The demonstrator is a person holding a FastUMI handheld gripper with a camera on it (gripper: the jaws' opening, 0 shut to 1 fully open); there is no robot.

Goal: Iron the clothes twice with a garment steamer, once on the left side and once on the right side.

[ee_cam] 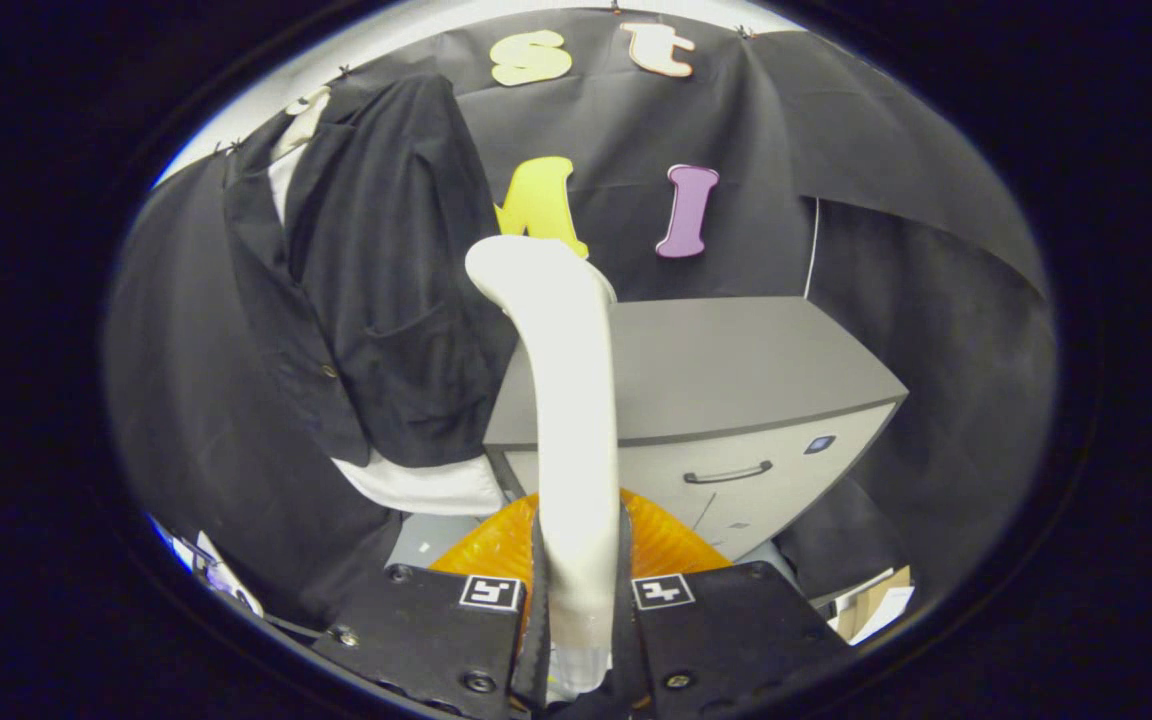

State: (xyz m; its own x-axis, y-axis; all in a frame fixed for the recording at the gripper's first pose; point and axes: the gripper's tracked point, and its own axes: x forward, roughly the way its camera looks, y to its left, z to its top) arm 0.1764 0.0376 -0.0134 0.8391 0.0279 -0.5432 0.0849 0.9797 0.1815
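The gripper (578,590) is clamping the white handle of a garment steamer (566,400), both fingers pressing on its sides, so the claw is narrow and holding the tool upright. The handle is rising straight ahead from between the fingers and curving at its top toward the clothes: a black vest (376,280) worn over a white shirt (431,487), hanging ahead and to the left of the claw. The steamer's head is sitting close to the vest's near edge, though whether it is touching the fabric cannot be told. An orange part (496,545), seemingly the steamer's base, is glowing just beyond the fingertips, and a grey cabinet (736,380) with a drawer handle is standing ahead and to the right. Judging by this, picking up the tool is done and the head is being brought to the garment; nothing is showing whether either pass, left or right, is completed, so both strokes may be left.
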